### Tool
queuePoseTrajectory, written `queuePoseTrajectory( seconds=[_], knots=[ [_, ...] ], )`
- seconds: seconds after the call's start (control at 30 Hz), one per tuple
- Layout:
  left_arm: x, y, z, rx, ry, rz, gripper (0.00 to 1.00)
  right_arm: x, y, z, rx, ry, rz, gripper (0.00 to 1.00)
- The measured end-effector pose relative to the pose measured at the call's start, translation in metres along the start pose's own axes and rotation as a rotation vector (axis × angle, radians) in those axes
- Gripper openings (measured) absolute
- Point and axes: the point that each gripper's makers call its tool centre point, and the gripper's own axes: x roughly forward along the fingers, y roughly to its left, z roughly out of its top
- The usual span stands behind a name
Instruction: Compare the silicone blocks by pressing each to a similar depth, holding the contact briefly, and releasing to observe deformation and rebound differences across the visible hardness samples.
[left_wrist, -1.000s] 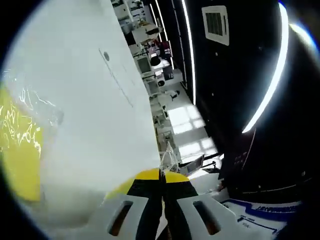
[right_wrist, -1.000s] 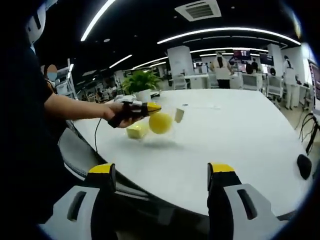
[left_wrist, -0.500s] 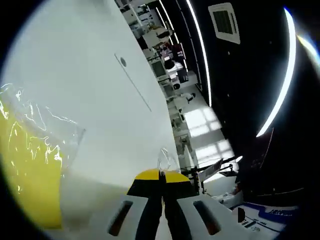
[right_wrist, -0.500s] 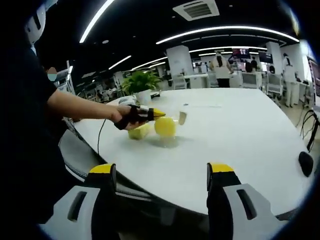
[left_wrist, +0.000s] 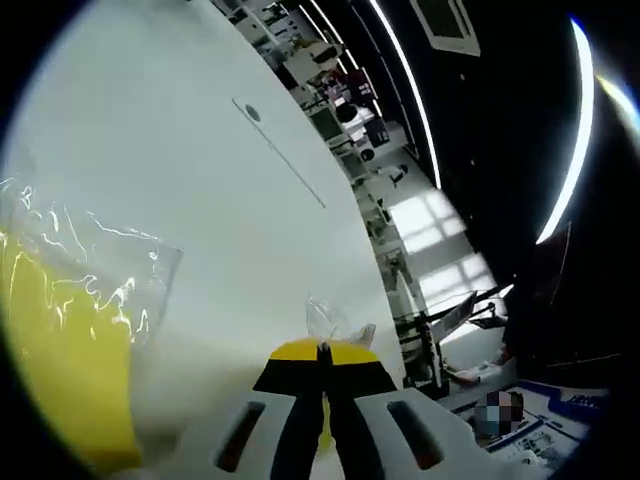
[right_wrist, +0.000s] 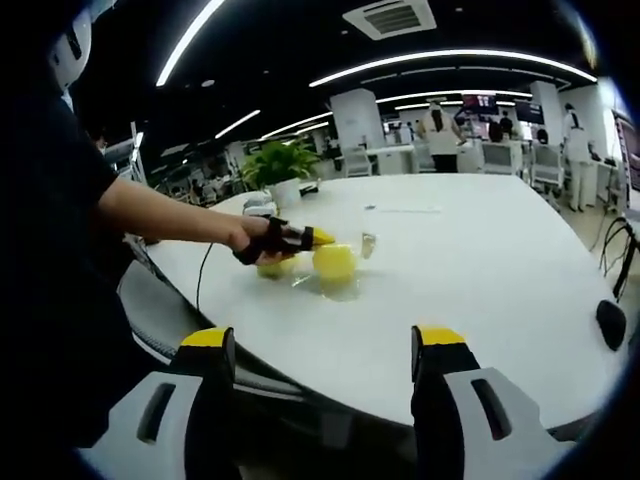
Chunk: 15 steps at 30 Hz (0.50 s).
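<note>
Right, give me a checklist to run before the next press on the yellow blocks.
1. Left gripper at a block: ok, its tips are at the yellow block.
2. Left jaws closed: ok, tips meet in the left gripper view.
3. Right gripper out of the way: ok, open, held back from the table.
4. Second yellow block reachable: ok, beside the hand.
5. Press depth: cannot tell.

- The table (right_wrist: 480, 270) was plain white.
- The silicone blocks (right_wrist: 333, 262) were yellow, in clear wrap.
- The left gripper (left_wrist: 322, 352) had yellow tips over black and white.
- The plant (right_wrist: 278, 160) was green.
</note>
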Motion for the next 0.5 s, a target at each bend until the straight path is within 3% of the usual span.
queuePoseTrajectory(
  seconds=[0.1, 0.33, 0.5],
  knots=[
    [0.004, 0.006, 0.0, 0.061, 0.006, 0.049, 0.0, 0.0, -0.001, -0.002, 0.005, 0.006, -0.008, 0.65],
    [0.013, 0.012, 0.0, 0.194, 0.057, 0.095, 0.0, 0.002, 0.002, -0.003, 0.003, 0.011, 0.003, 0.65],
    [0.019, 0.013, -0.003, 0.228, 0.097, 0.103, 0.0, 0.004, 0.001, -0.002, 0.006, 0.016, 0.006, 0.64]
  ],
)
